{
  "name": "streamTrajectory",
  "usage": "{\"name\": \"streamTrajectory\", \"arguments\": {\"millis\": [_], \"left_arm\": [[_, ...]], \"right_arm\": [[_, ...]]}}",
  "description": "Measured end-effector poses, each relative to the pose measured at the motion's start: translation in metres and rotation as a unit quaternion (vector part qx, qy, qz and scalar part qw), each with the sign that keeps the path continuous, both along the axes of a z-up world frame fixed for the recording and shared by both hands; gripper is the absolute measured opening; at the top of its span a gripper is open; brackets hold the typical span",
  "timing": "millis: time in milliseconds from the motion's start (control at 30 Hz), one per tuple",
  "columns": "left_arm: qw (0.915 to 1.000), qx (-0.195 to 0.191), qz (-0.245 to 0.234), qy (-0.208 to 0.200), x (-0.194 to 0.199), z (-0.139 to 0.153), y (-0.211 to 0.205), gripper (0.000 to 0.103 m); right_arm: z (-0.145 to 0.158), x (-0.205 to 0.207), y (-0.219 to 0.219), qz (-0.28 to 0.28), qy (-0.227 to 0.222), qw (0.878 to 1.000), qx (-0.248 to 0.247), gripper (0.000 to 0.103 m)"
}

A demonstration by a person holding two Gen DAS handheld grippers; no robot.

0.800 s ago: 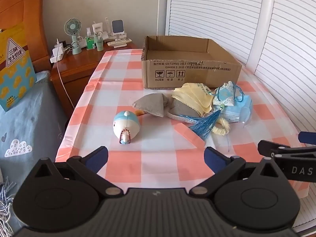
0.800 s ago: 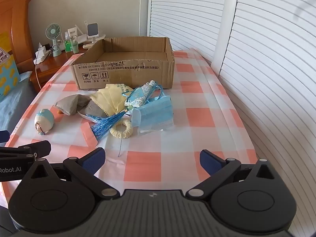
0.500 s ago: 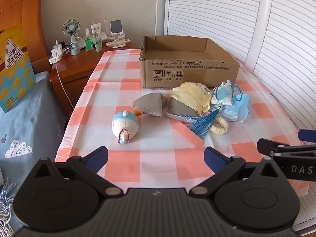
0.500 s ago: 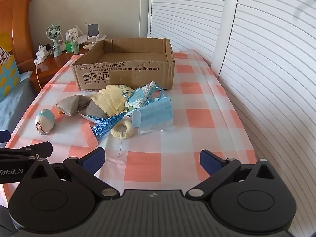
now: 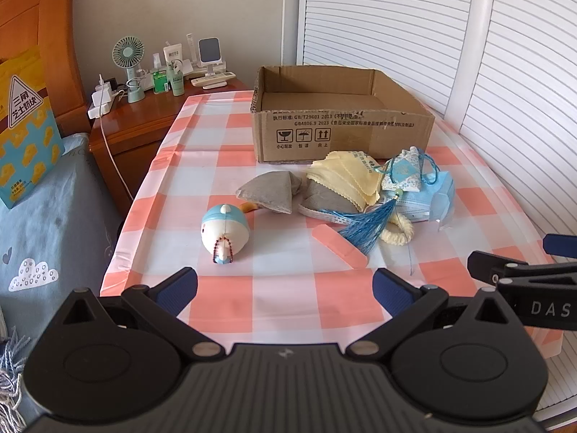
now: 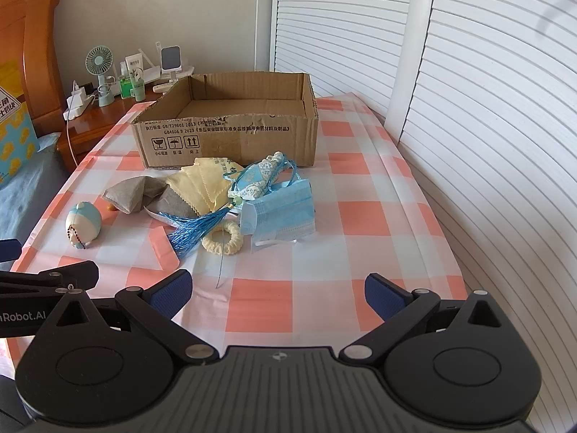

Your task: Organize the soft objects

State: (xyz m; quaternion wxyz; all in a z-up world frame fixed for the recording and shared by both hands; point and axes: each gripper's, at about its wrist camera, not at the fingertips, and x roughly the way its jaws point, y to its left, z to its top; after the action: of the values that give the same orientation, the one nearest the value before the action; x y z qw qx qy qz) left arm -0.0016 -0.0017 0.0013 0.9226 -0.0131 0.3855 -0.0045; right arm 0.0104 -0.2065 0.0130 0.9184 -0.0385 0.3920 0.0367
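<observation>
**Both hands free, nothing yet in the box**

The left hand-held gripper (image 5: 285, 288) and the right hand-held gripper (image 6: 276, 290) both hover over the near edge of the counter (image 6: 364, 195), each with its jaws wide apart and nothing between them. The soft objects lie in a loose pile at the middle of the counter, just in front of the cardboard box (image 6: 230, 137), which sits at the far edge and looks empty. So the sorting seems to be at its start: a first pick has yet to be made.

The pile holds grey fabric pouches (image 5: 268, 191), yellow cloths (image 5: 342, 178), a patterned sachet (image 6: 256, 180) with a blue tassel (image 6: 194, 229), blue face masks (image 6: 285, 213) and a cream knitted ring (image 6: 221, 240). A round blue-and-white plush (image 5: 225, 231) lies apart toward the left edge.

The next move probably calls for one gripper to reach forward and close on a single piece. The plush is the easiest, being alone; the tassel and cords overlap their neighbours and may drag them along.

Readable writing: the box front shows "GB/T29601 2013" and "GB4806.9 2023" with three handling symbols. The right gripper's side reads "DAS"; the left's reads "Robot.AI". A yellow bag (image 5: 23, 126) on the bed carries Chinese characters in a triangle.
</observation>
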Motion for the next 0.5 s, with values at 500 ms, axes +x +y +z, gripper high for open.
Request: {"name": "streamTrajectory", "arguments": {"millis": [500], "left_arm": [[1.0,0.002,-0.004,-0.001,-0.0009,0.001,-0.0037,0.102]], "right_arm": [[0.0017,-0.0013,-0.0005,-0.001,-0.005,1.0,-0.001,0.103]]}}
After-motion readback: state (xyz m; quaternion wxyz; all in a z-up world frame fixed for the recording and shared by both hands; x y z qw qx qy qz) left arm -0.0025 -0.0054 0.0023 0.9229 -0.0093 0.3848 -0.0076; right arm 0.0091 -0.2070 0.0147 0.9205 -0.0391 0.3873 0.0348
